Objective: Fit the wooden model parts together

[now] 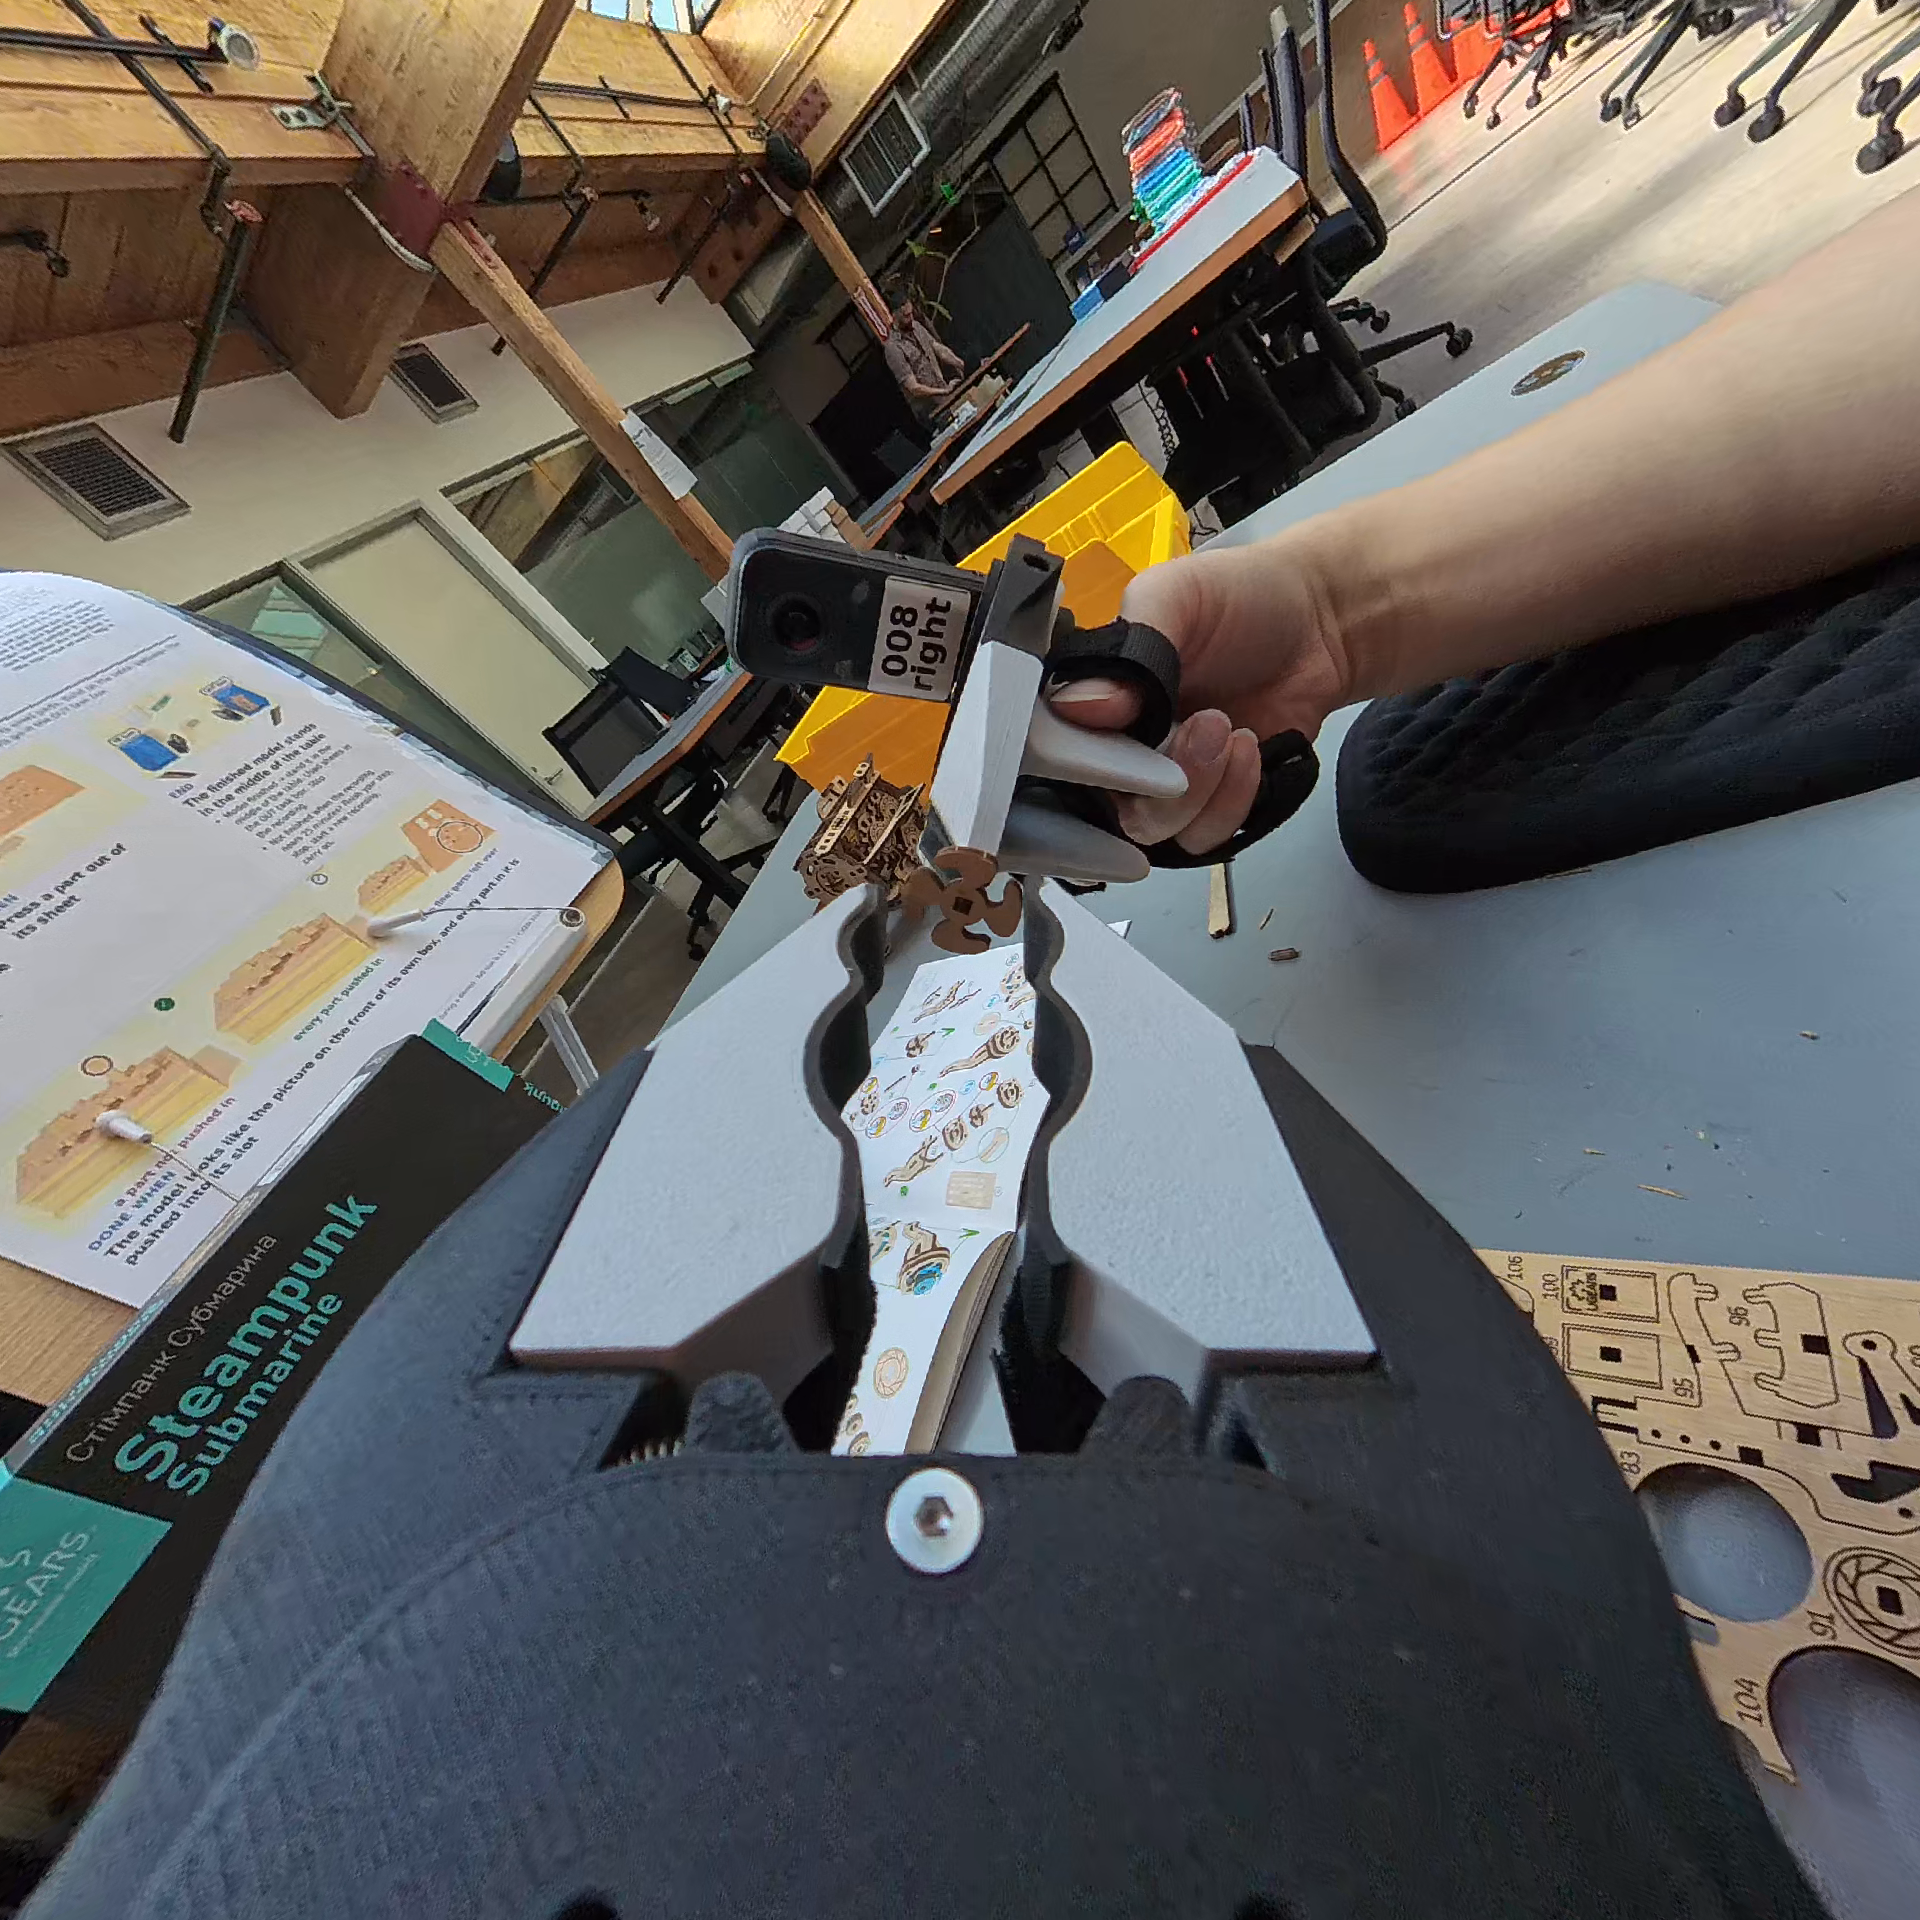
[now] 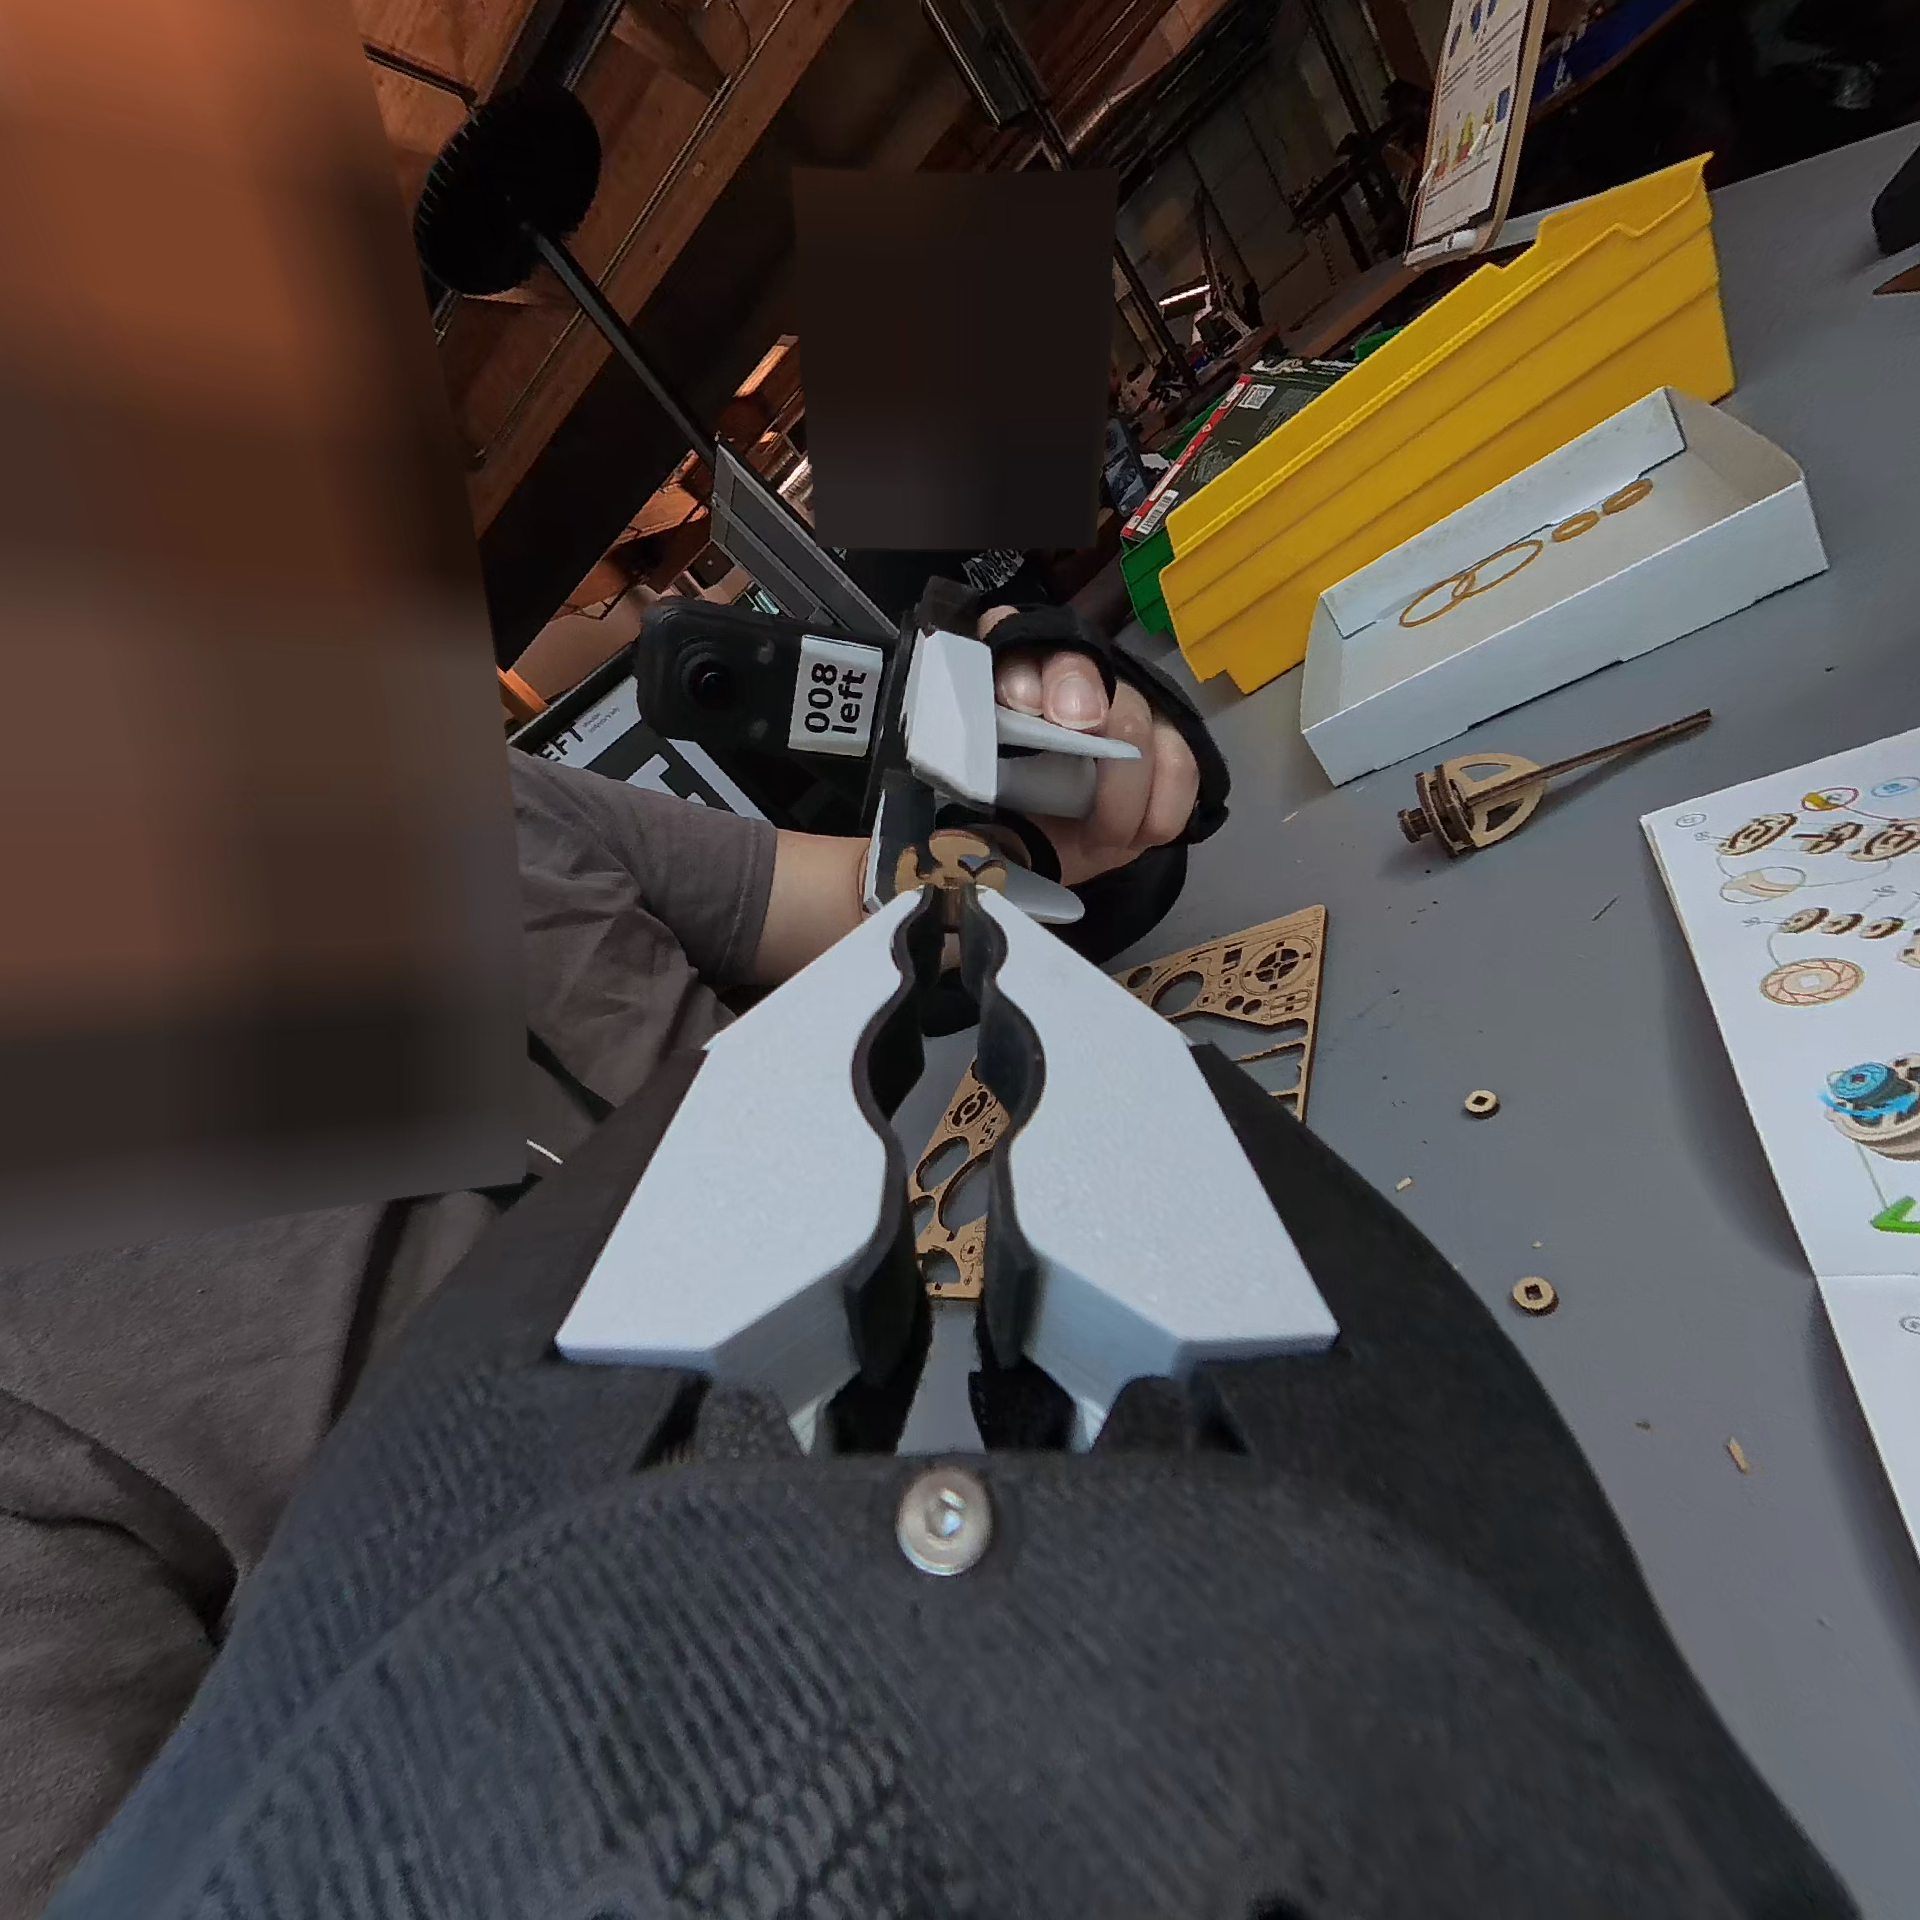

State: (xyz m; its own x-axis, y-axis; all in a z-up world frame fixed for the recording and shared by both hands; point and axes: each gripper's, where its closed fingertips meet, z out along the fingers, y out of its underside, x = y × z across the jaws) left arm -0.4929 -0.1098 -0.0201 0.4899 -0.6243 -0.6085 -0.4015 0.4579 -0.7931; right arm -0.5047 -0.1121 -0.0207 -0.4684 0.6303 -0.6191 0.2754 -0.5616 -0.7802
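Observation:
My left gripper (image 1: 956, 916) is shut on a small wooden propeller (image 1: 961, 906), gripping it by its blades above the grey table (image 1: 1558, 1091). My right gripper (image 2: 948, 912) faces it tip to tip and is shut on a small wooden peg (image 2: 948, 885) set against the centre of the propeller (image 2: 951, 860). In the left wrist view the right gripper (image 1: 982, 862) comes down from above and the peg is hidden behind the propeller. A partly built wooden model (image 1: 862, 836) stands on the table beyond.
A punched wooden parts sheet (image 1: 1714, 1475) (image 2: 1247, 977) and an open instruction booklet (image 2: 1818, 987) lie on the table. A shaft sub-assembly (image 2: 1475, 810), a white box tray (image 2: 1756, 540), a yellow bin (image 2: 1455, 416) and loose washers (image 2: 1534, 1295) are to the right. The black model box (image 1: 260, 1351) is at left. Only a small space, under 4 cm, lies between the two pairs of fingers.

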